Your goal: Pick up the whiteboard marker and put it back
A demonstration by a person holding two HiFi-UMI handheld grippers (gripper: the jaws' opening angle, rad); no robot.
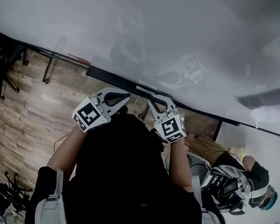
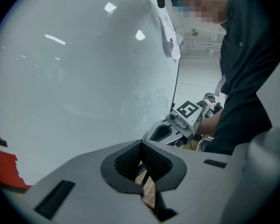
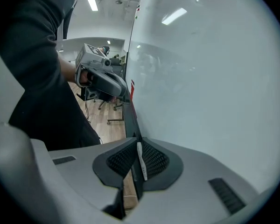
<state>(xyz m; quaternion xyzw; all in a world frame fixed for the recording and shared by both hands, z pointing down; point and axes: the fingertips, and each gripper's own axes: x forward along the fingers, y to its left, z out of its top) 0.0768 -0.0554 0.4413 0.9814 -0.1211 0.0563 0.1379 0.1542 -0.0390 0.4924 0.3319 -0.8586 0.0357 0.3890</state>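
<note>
Right gripper view: my right gripper (image 3: 134,143) is pressed together and empty. The slim white whiteboard marker (image 3: 141,162) lies just ahead on the black whiteboard ledge (image 3: 130,120). Recommendation: spread the jaws, then close squarely across the barrel.

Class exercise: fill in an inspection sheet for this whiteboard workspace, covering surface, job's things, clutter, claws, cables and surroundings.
Surface: whiteboard, blank apart from a red patch near one edge; dark ledge along its bottom.
Job's things: thin white marker, seen in the slit of the right claw; clamped or lying on the ledge beyond, cannot tell.
Clutter: nothing seen.
Grippers: left claw shut, empty; right claw pads close together.
Cables: thin cable on the floor.
Surroundings: wooden floor; second person low at the right.
</note>
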